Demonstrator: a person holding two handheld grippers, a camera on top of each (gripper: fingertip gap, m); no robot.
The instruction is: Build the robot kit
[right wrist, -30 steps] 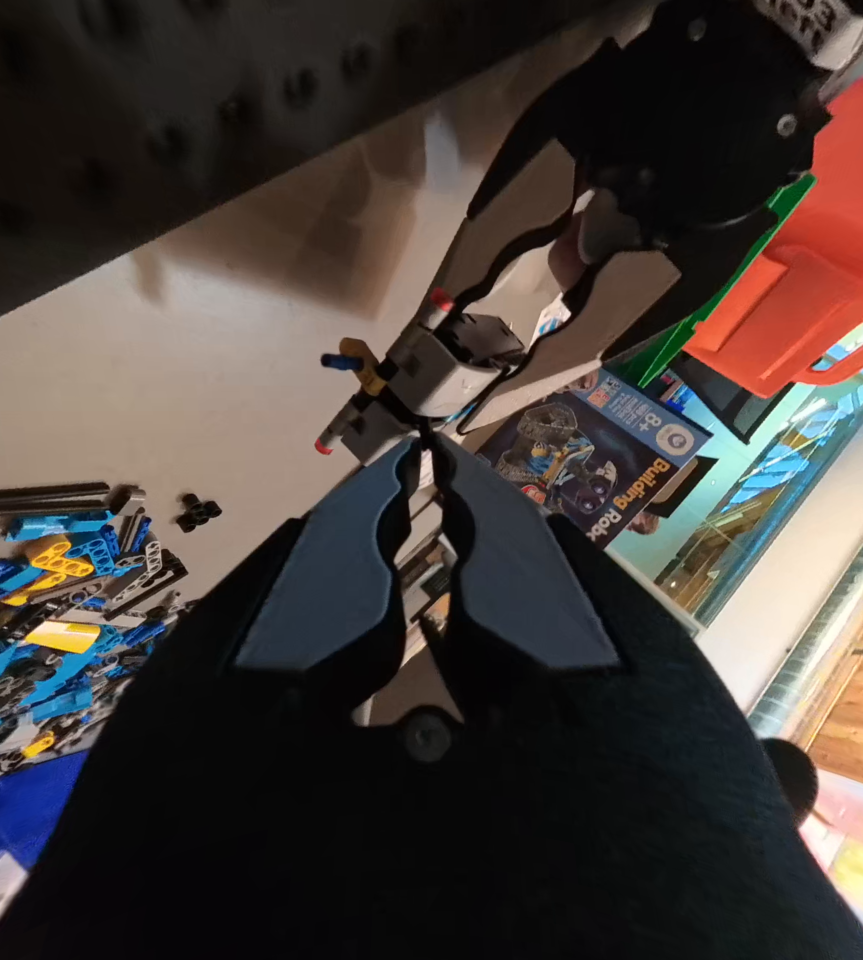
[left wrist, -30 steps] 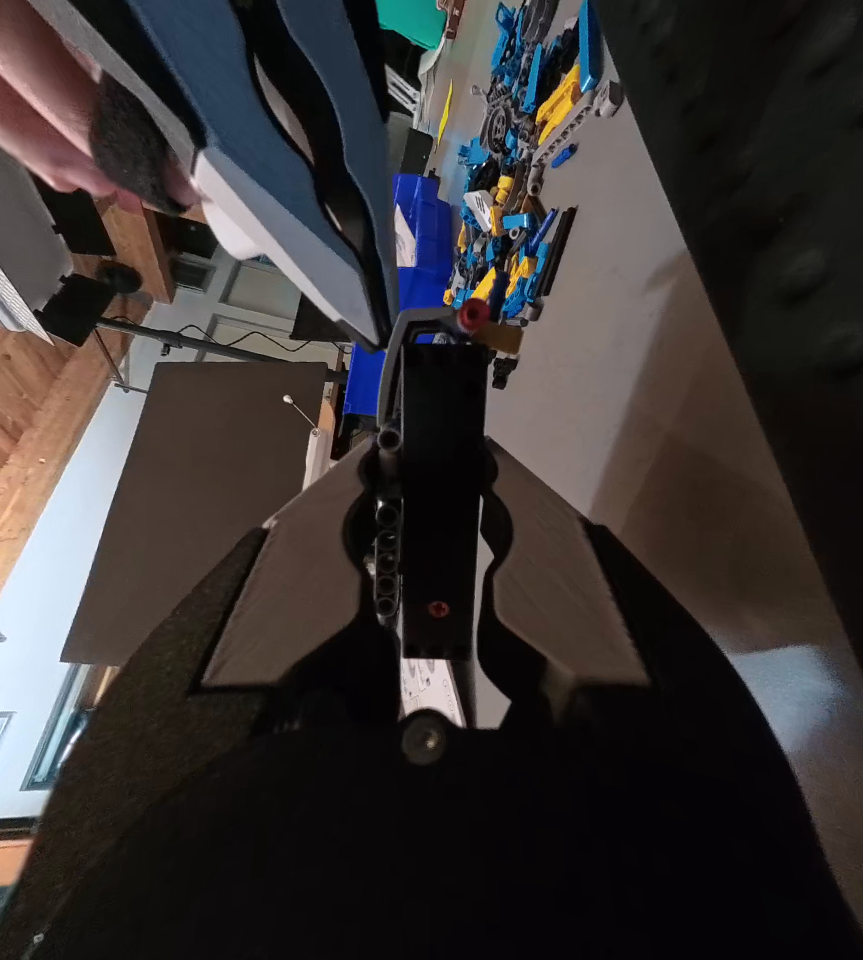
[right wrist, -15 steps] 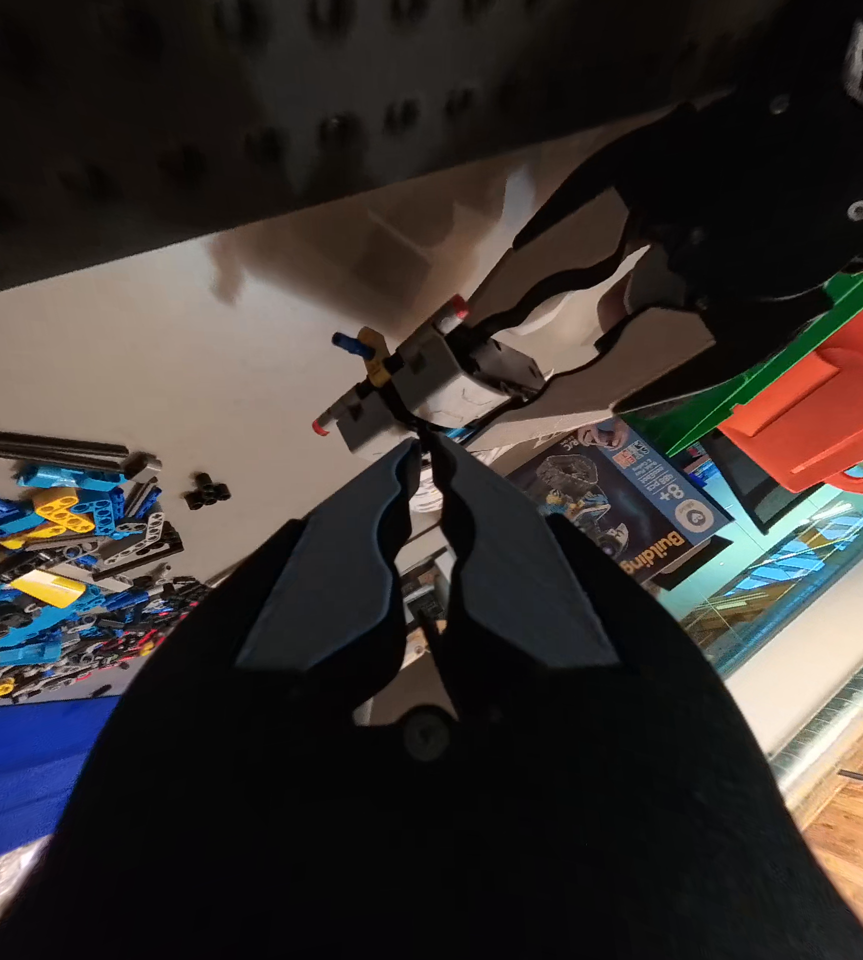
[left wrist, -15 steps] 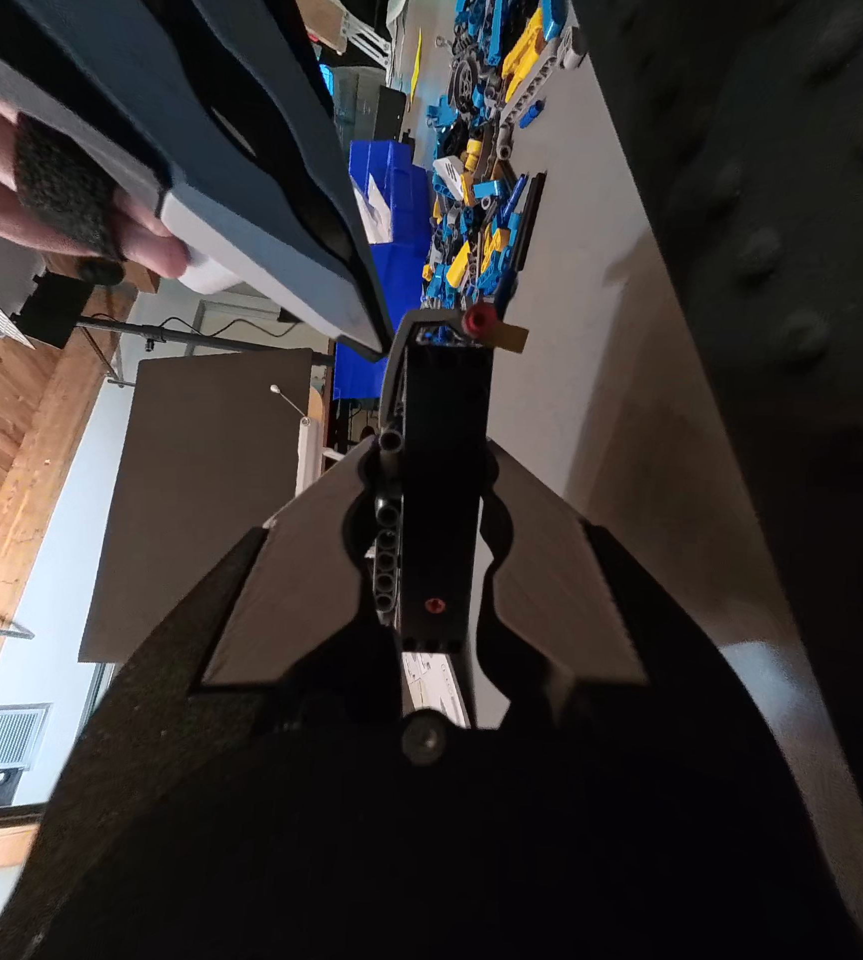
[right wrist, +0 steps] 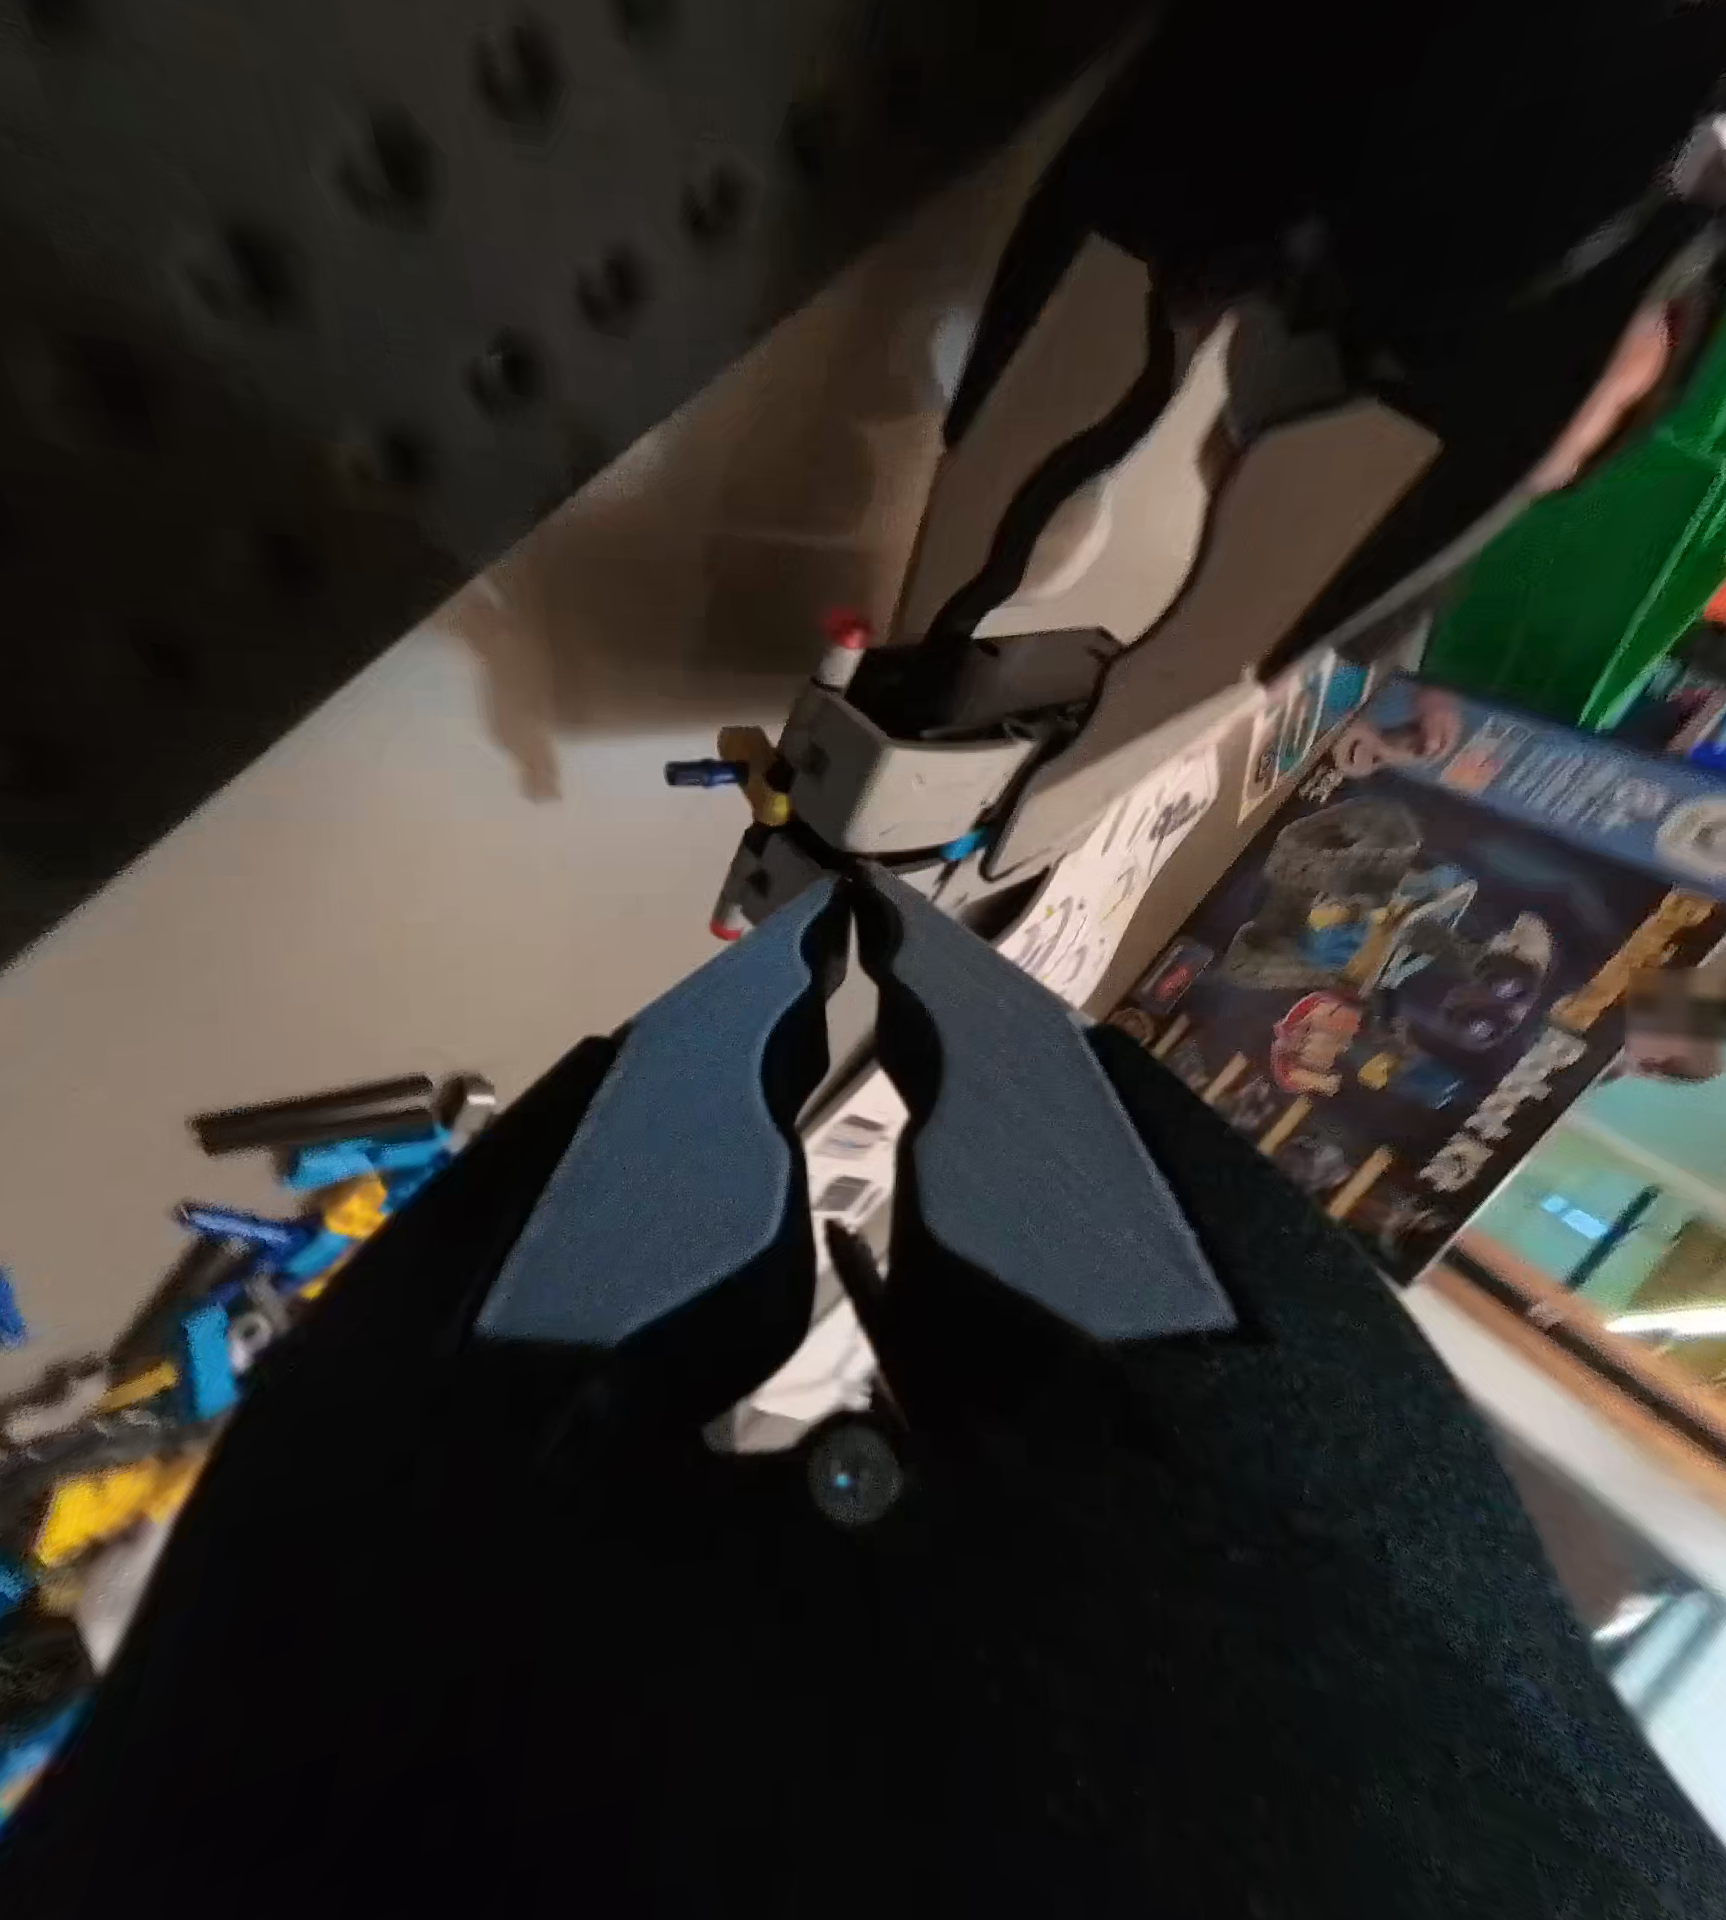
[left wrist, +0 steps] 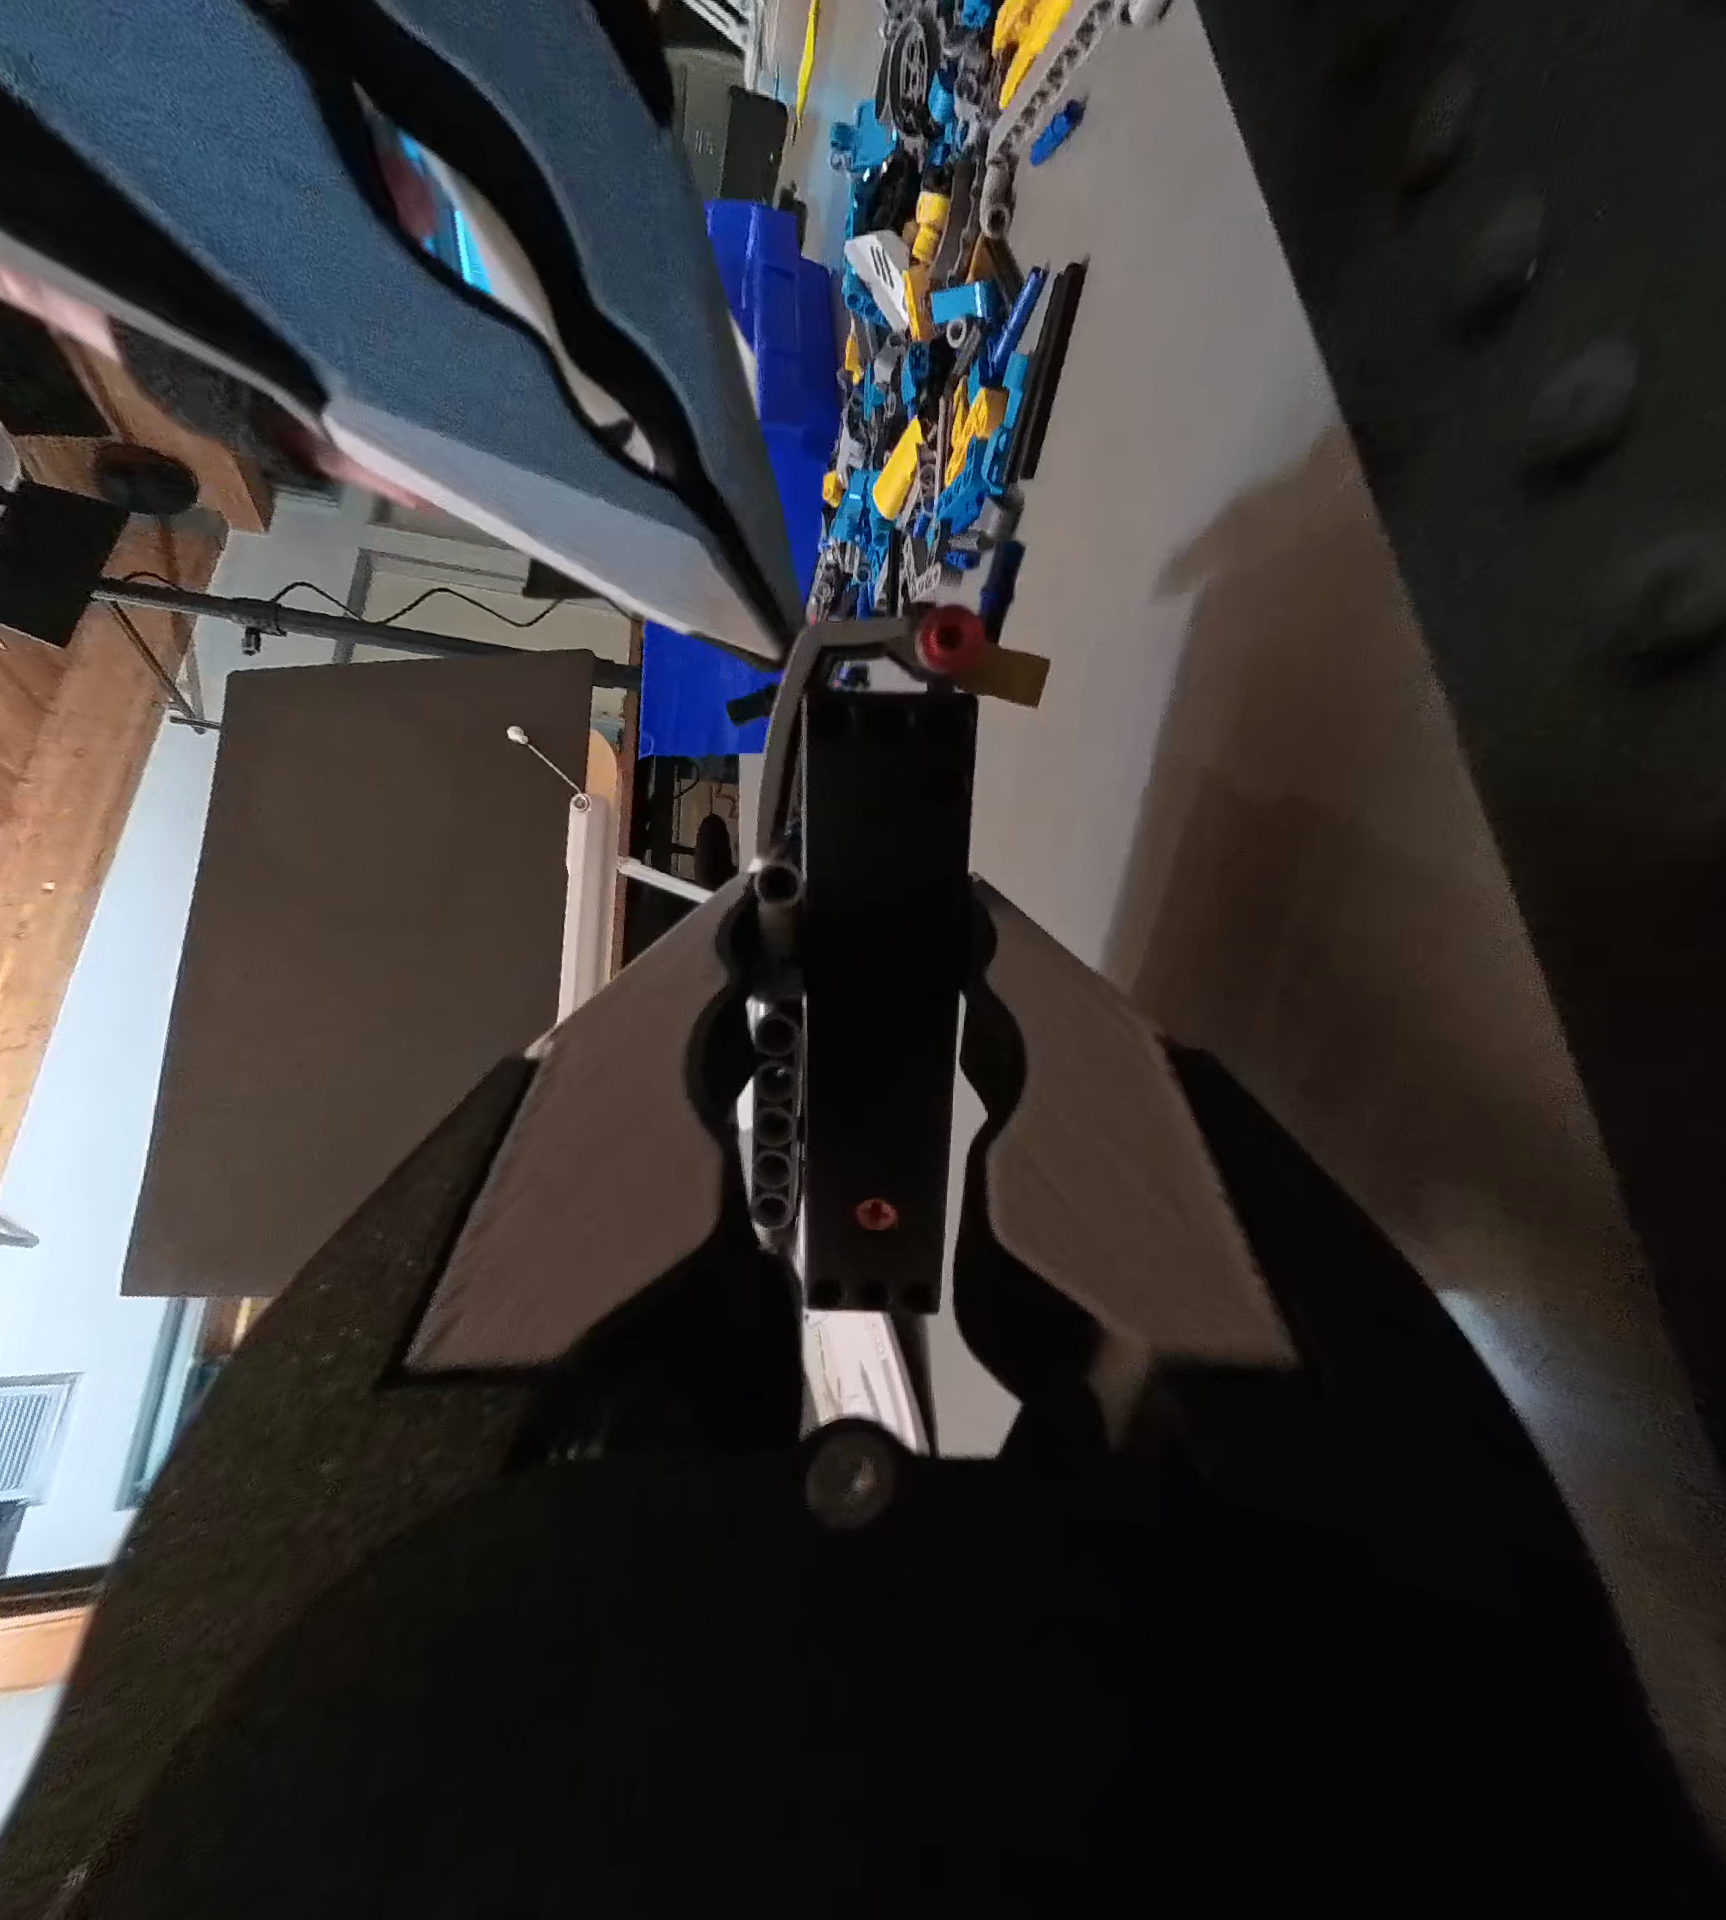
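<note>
Smooth grey tabletop (left wrist: 1202, 436), left claw (left wrist: 874, 914) clamped on boxy black brick assembly (left wrist: 885, 997), right claw (right wrist: 854, 899) tips pinched together at its edge.

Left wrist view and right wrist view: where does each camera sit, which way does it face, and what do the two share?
Left wrist view: on the left gripper, looking along its grey fingers at the clamped brick assembly, with the table and brick pile beyond; the right gripper enters from the upper left.
Right wrist view: on the right gripper, looking along its blue fingers to the brick assembly; the left gripper grips it from above.
Shared: both grippers, the assembly, table, brick pile.
</note>
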